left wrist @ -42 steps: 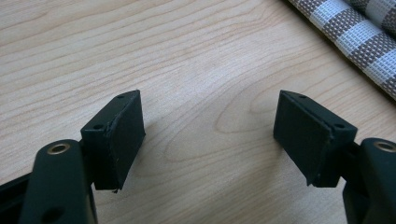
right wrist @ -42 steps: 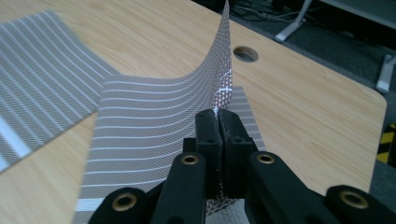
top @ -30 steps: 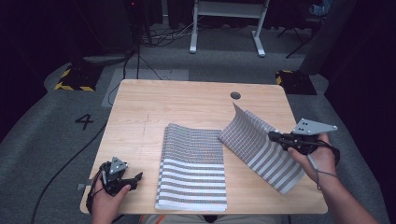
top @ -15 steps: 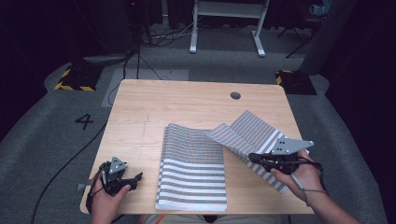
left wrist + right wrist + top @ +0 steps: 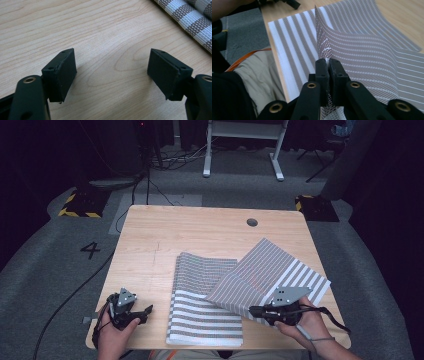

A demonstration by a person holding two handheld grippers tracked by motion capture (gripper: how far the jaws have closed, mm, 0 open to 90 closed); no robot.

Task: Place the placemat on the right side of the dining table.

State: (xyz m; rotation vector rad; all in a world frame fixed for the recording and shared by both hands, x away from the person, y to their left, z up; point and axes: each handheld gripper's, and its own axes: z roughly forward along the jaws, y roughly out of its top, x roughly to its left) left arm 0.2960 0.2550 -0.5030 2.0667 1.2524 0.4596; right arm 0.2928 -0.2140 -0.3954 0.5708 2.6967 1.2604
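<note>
Two striped woven placemats lie on the wooden table (image 5: 165, 235). One placemat (image 5: 200, 320) rests flat at the front middle. My right gripper (image 5: 252, 310) is shut on the front edge of the second placemat (image 5: 270, 270), whose left part now overlaps the flat one. In the right gripper view the jaws (image 5: 329, 61) pinch that edge, and the held placemat (image 5: 362, 50) curves up over the flat placemat (image 5: 292, 37). My left gripper (image 5: 147, 310) sits at the front left over bare wood. Its jaws (image 5: 112, 67) have just been opening with nothing between them. A placemat corner (image 5: 190, 17) lies beyond it.
A round cable hole (image 5: 252, 222) sits near the table's far right. Bare wood stretches across the far half and left side. Cables and a white frame (image 5: 240, 150) stand on the grey floor behind. The person's lap (image 5: 257, 75) is below the front edge.
My right gripper has moved left and down toward the front edge, drawing the held placemat lower and over the flat one. The left hand has stayed in place.
</note>
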